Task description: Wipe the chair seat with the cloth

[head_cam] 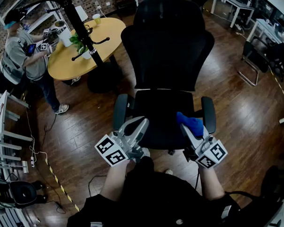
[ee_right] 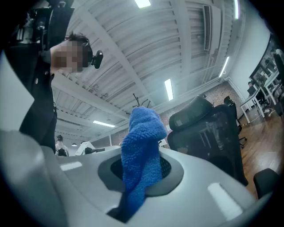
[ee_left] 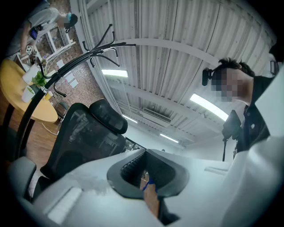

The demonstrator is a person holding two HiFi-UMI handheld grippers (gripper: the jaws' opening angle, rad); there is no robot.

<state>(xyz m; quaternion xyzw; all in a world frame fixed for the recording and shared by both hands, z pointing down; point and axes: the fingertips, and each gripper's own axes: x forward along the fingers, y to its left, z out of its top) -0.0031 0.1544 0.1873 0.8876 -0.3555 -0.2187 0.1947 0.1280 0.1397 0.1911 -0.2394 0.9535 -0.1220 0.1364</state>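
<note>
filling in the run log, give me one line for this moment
right tool: shut on blue cloth, over chair seat | left tool: shut, empty | wiping contact: unclear

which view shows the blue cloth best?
Right gripper view: the cloth fills the centre, clamped between the jaws, with its pile texture clear. Head view shows only a small blue bunch at the tip of the right gripper, over the chair seat. Left gripper view does not clearly show it.
</note>
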